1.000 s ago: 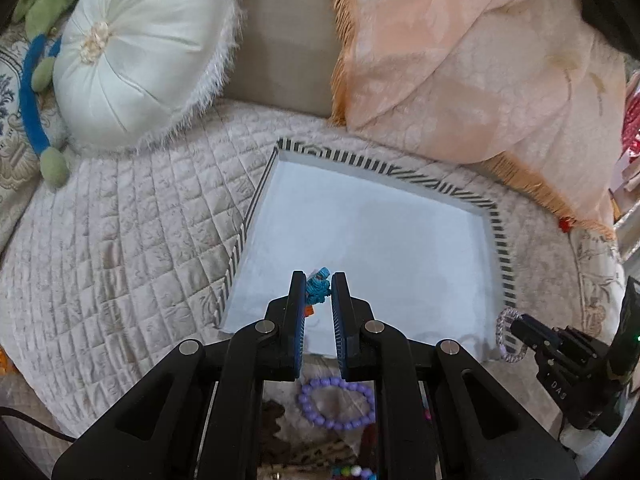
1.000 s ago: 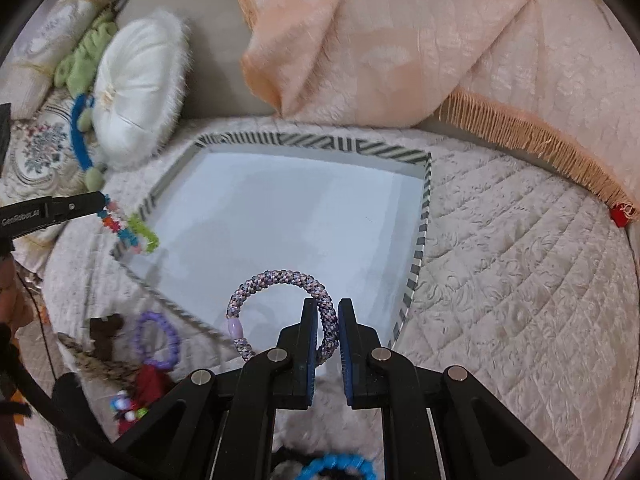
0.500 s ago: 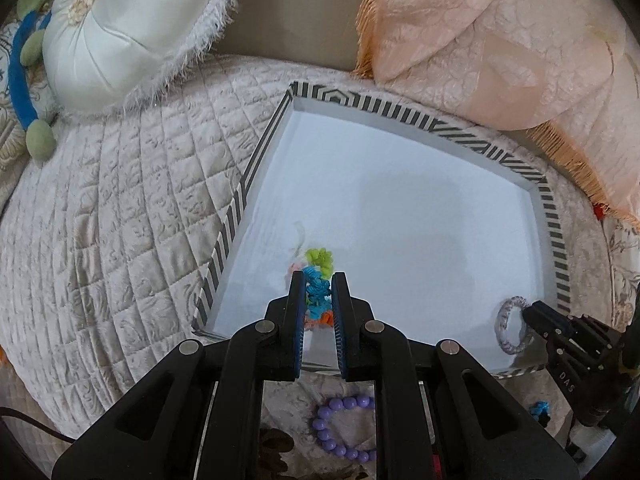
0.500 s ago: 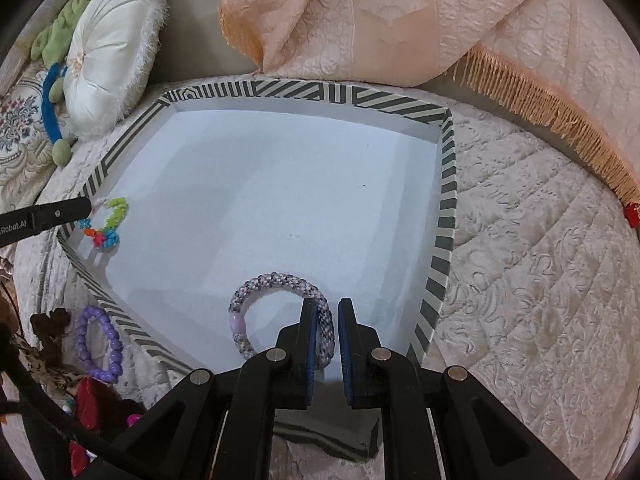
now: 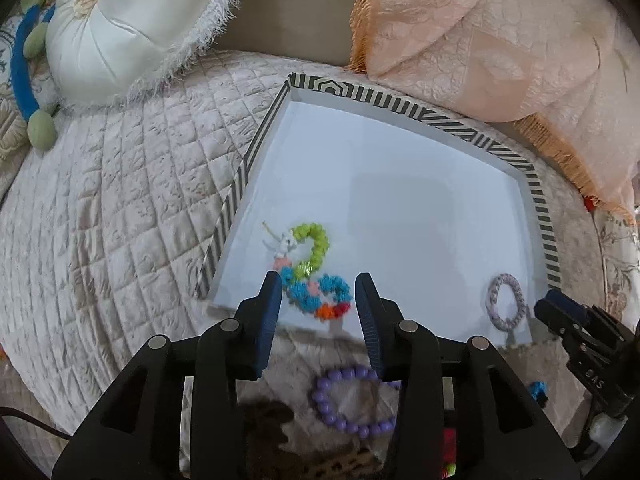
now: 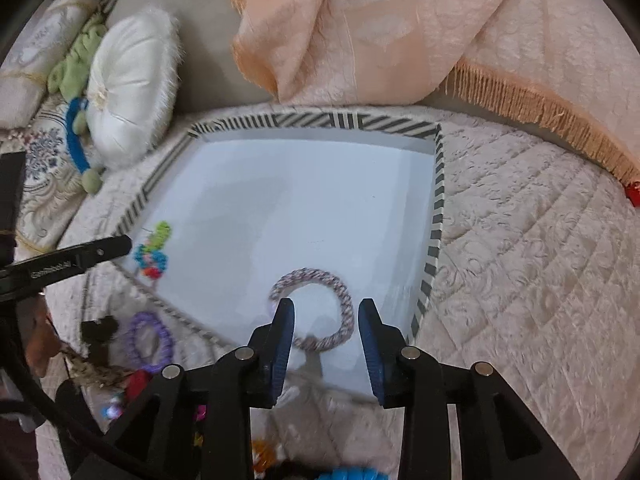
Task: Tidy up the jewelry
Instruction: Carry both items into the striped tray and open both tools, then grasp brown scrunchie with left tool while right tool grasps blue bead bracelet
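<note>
A white tray with a striped rim [image 5: 256,148] [image 6: 438,184] lies on the quilted bed. A colourful beaded bracelet [image 5: 312,276] [image 6: 152,250] lies loose in the tray's near left corner, just ahead of my open left gripper [image 5: 318,286]. A lilac braided bracelet [image 6: 316,312] [image 5: 505,300] lies in the tray near its right front corner, between the open fingers of my right gripper [image 6: 327,312]. Neither gripper holds anything.
A purple bead bracelet [image 5: 352,400] [image 6: 150,340] lies outside the tray on the near side, beside dark and red pieces [image 6: 100,332]. A blue bracelet [image 6: 352,474] lies under the right gripper. A white round cushion [image 5: 128,20] and peach blanket [image 5: 500,40] lie behind.
Both grippers opened and let their bracelets drop into the tray. The left gripper has drawn back slightly from the colourful bracelet.
</note>
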The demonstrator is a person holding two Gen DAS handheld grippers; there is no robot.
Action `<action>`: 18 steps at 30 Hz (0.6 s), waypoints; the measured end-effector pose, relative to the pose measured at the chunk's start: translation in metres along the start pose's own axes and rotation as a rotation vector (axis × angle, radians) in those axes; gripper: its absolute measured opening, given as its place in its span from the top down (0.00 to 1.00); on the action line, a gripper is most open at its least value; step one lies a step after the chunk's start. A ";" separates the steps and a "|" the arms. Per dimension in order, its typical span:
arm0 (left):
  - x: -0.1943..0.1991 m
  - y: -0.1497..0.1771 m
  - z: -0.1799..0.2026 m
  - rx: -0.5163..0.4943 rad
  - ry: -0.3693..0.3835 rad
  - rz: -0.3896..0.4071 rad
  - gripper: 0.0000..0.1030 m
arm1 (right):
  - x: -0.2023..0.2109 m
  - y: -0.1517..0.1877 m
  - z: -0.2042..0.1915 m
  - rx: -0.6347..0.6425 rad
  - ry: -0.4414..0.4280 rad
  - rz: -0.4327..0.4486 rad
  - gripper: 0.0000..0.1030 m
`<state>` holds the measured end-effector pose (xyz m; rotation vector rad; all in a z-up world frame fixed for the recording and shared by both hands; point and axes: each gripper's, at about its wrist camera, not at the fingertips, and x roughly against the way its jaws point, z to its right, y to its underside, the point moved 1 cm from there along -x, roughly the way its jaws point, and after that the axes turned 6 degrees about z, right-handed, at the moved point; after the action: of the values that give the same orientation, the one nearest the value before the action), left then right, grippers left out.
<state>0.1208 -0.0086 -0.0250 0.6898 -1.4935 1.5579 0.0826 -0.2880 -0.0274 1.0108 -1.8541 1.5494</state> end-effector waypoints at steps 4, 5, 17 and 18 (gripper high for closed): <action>0.016 0.010 -0.002 0.003 0.001 0.010 0.63 | 0.028 0.009 -0.009 -0.016 -0.025 0.048 0.69; 0.022 0.014 -0.002 -0.002 -0.007 0.021 0.63 | 0.033 0.013 -0.013 -0.019 -0.031 0.055 0.69; 0.079 0.061 0.007 -0.057 -0.048 0.127 0.63 | 0.077 0.051 -0.045 -0.010 -0.051 0.097 0.69; 0.082 0.063 0.007 -0.061 -0.049 0.131 0.63 | 0.080 0.052 -0.046 -0.008 -0.051 0.101 0.69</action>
<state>0.0255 0.0053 0.0136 0.6088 -1.6441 1.5960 -0.0097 -0.2571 0.0140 0.9750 -1.9718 1.5858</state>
